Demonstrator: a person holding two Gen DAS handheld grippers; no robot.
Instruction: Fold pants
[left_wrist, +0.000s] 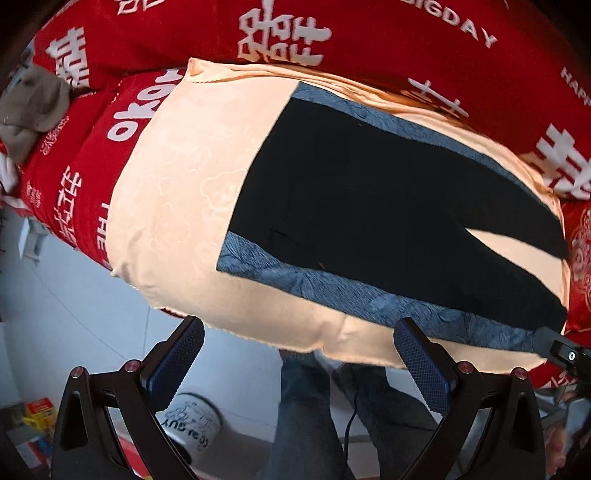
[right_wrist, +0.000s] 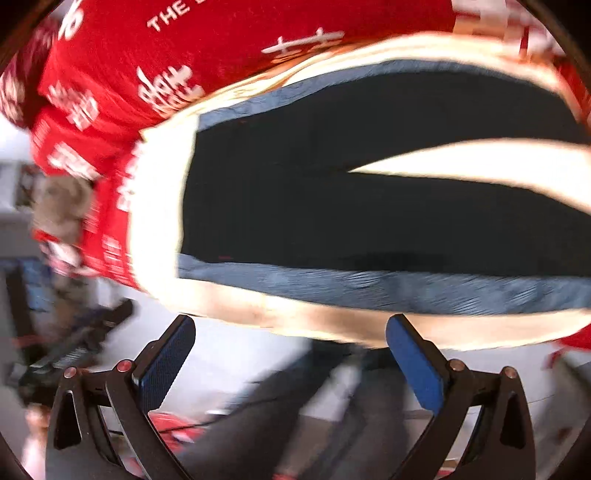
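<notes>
Blue mesh-padded fingers of the left gripper (left_wrist: 297, 365) and right gripper (right_wrist: 291, 363) spread wide, empty, before black pants (left_wrist: 369, 206) with textured blue side stripes, flat on a peach embossed cloth (left_wrist: 177, 184) over red printed bedding (left_wrist: 369, 40).

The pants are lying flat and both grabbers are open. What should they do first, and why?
Probably bring the left gripper down to the near blue edge of the pants and pinch it. The pants lie spread flat on the cream pad, legs apart, nothing folded yet, and both it and the right gripper hang open, off the cloth.
</notes>
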